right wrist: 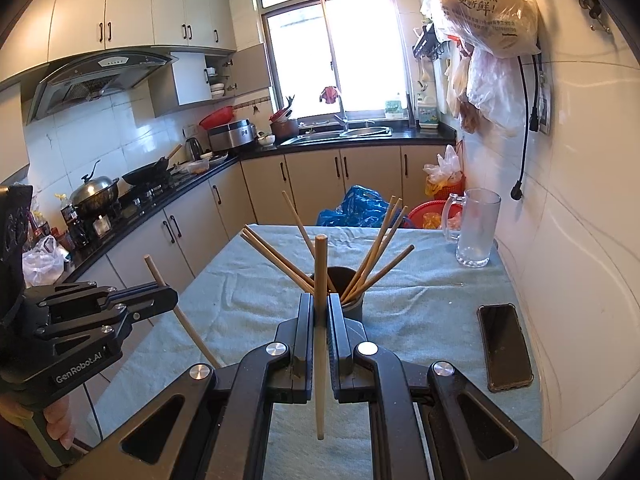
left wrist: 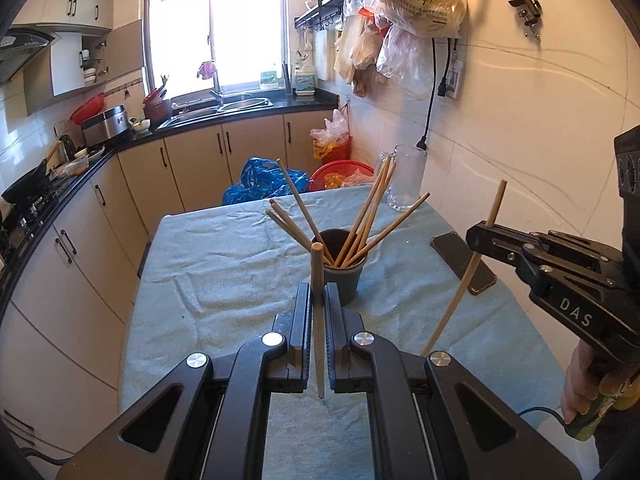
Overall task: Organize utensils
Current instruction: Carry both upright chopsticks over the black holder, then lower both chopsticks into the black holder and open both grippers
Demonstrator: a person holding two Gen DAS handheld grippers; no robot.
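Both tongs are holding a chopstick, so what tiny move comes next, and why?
Probably carry the left tongs forward over the dark cup and drop their chopstick in: seven already stand there, and the cup sits just ahead.

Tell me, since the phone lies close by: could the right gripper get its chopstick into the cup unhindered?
Probably yes. The right gripper holds its chopstick just short of the cup, nothing between. The phone lies off to the side.

Matt wooden chopsticks (left wrist: 362, 220), dark matt plastic cup (left wrist: 343, 280), rumpled pale-blue cloth (left wrist: 224, 264), clear glass mug (left wrist: 406, 178).
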